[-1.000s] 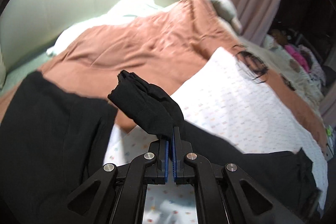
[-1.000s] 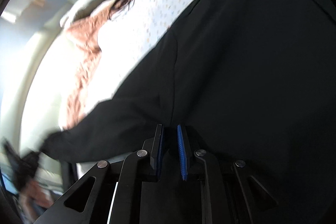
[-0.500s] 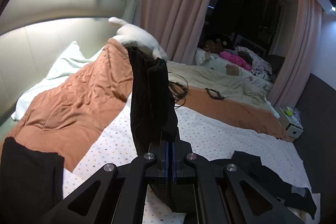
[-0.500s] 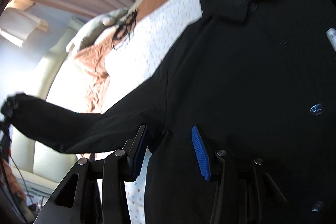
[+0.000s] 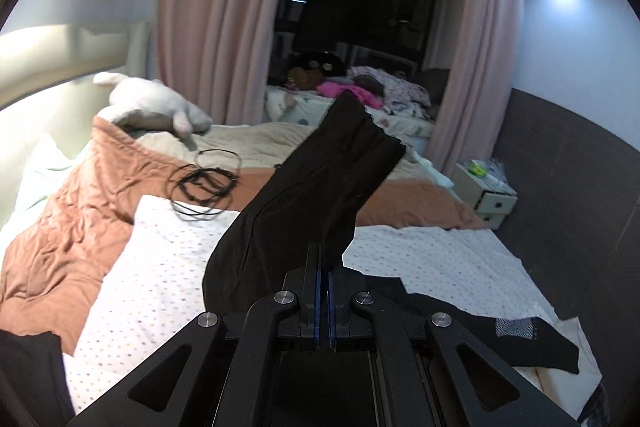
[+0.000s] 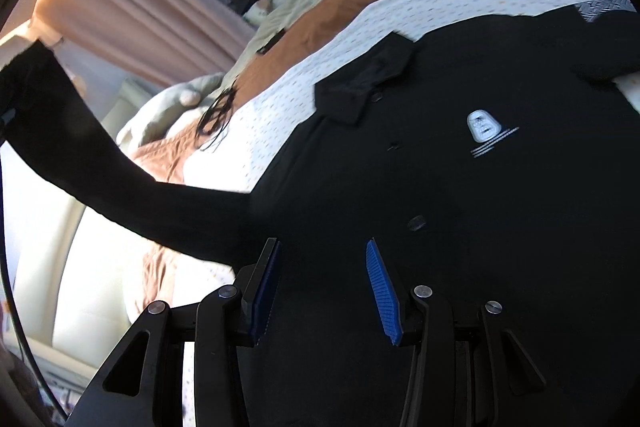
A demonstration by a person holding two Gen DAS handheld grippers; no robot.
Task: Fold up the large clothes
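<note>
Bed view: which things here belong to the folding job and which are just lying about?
Job:
- black shirt, spread on the dotted sheet
- its sleeve, pinched in the shut left gripper and lifted
- right gripper, open over the shirt, holding nothing

Lying about:
- black cords
- orange quilt
- white plush toy
- small drawers
- curtains

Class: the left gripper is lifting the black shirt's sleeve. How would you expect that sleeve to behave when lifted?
Probably floppy: the sleeve bends and creases above the left gripper and bows back towards the black shirt. Likely light, since a narrow pinch holds it up.
</note>
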